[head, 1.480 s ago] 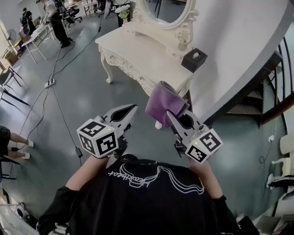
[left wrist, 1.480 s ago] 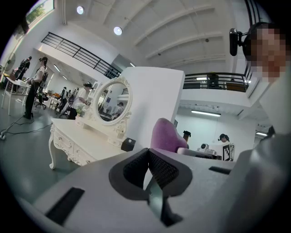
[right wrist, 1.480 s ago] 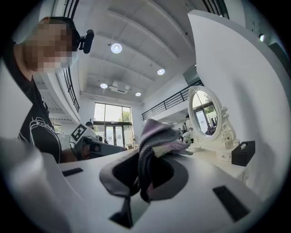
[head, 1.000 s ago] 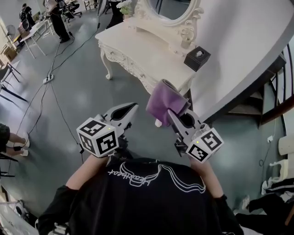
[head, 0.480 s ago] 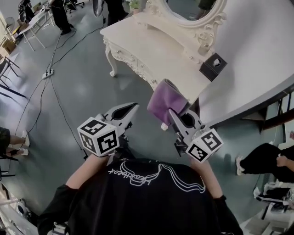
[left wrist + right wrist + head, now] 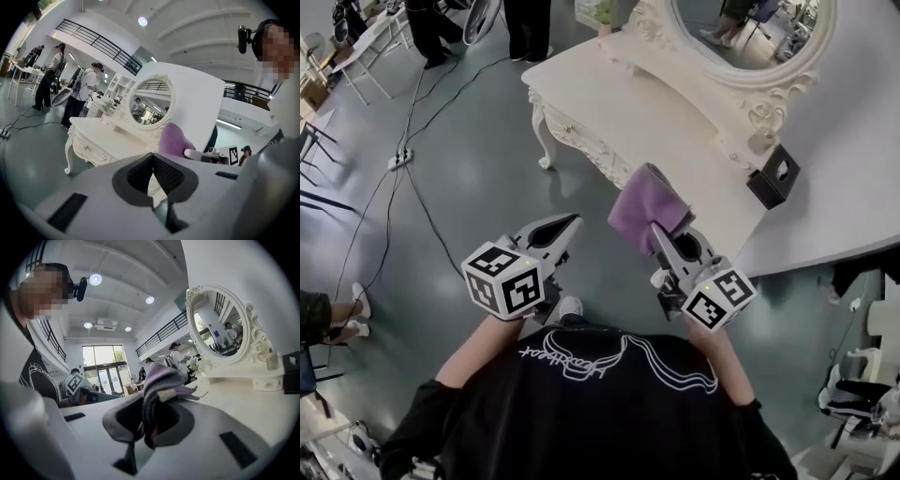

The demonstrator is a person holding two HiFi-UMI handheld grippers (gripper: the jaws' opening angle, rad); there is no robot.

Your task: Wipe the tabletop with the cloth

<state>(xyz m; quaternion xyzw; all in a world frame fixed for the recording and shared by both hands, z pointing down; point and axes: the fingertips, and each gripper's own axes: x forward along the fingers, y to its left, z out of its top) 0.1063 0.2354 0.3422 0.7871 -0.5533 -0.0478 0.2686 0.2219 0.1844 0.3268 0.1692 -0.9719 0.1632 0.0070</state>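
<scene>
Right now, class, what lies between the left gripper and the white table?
Only bare grey floor, seen in the head view; the left gripper, shut and empty, hangs short of the table.

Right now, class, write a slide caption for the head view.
Right gripper clamps a purple cloth before the white dressing table; left gripper shut, empty.

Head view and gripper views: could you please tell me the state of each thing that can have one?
left gripper: shut, empty.
right gripper: shut on the cloth.
cloth: bunched, held in the air, off the tabletop.
tabletop: not yet being wiped.
tissue box: upright on the tabletop.
</scene>
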